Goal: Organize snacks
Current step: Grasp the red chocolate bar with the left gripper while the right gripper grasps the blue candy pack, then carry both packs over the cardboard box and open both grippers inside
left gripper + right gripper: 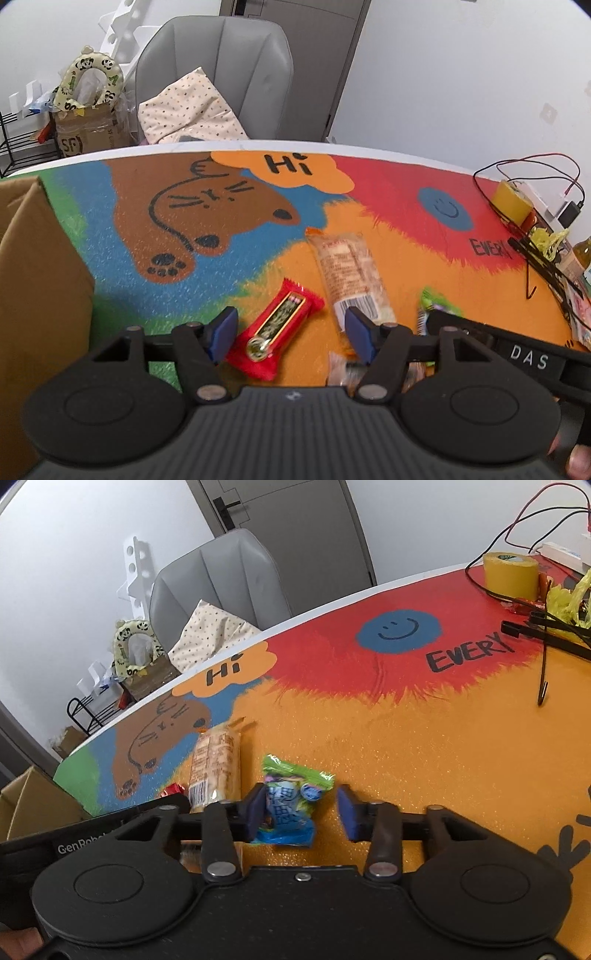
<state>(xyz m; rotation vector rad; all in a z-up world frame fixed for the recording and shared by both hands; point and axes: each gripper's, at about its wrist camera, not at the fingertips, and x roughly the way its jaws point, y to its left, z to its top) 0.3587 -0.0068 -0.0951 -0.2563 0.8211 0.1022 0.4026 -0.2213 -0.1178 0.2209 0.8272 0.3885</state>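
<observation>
Table (388,236) filled the room's middle, its top painted with a cat, a "Hi" bubble and a smiling face, and every place below is given from that table. A cardboard box (40,280) stood at its left edge, likely where the snacks were meant to go. A long pale pack (347,273) lay near the table's centre, untouched.

The step in hand looked like the pick-up of two snacks at once. The left gripper (291,328) pointed steeply down at the table's near side, its jaws spread around a red bar (280,328) that lay flat and slanted; neither pad pressed on it. The right gripper (301,812) was tilted down just beside it over the orange patch, with a green-and-blue packet (290,801) between its jaws. The left pad touched the packet, while the right pad stood clear, so nothing was pinched yet.

Next, I judged, both grippers would need to squeeze fully, lift, then carry left toward the box. The crinkly packet might slip or twist if caught only by its edge.
</observation>
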